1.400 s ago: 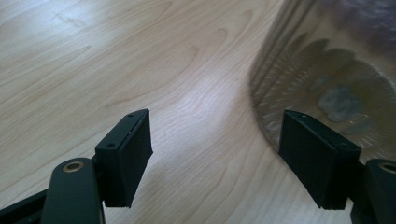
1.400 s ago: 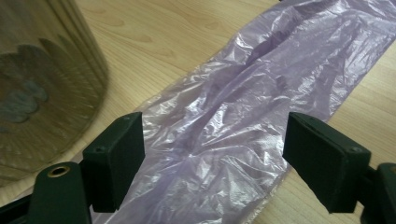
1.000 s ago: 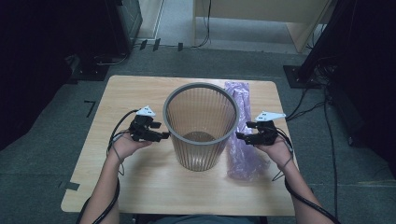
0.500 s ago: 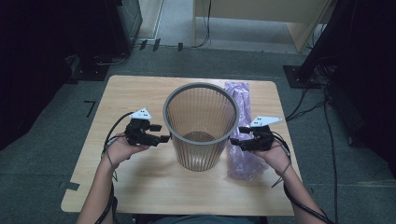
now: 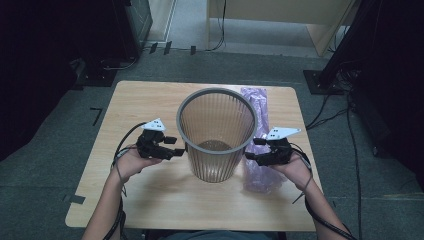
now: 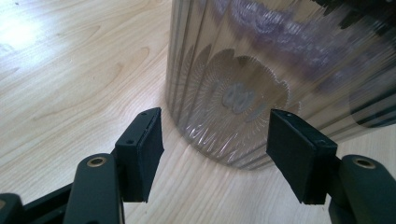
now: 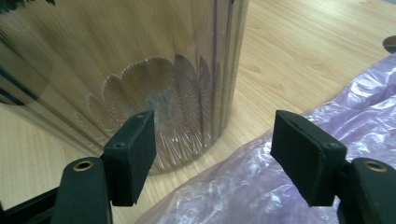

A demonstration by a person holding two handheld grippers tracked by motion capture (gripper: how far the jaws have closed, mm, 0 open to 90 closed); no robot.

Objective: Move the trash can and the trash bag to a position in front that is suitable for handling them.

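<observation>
High view: upright ribbed translucent bin (image 5: 216, 135)

My left gripper (image 5: 176, 146) is a compact black body with a grey three-cornered plate on top, marked by a few small dark dots, and a black cable looping off its near side along the forearm. My right gripper (image 5: 253, 150) matches it: black housing, the same pale plate, a thin black cable trailing back past the wrist. Up close, the left gripper view gives me two matte black jaws, each ending in a rectangular block faced with a dark, finely textured pad (image 6: 152, 149). Small screw holes dot the block edges, and a brass-coloured ring sits in each rounded arm. My forearms are bare, no sleeves.
</observation>
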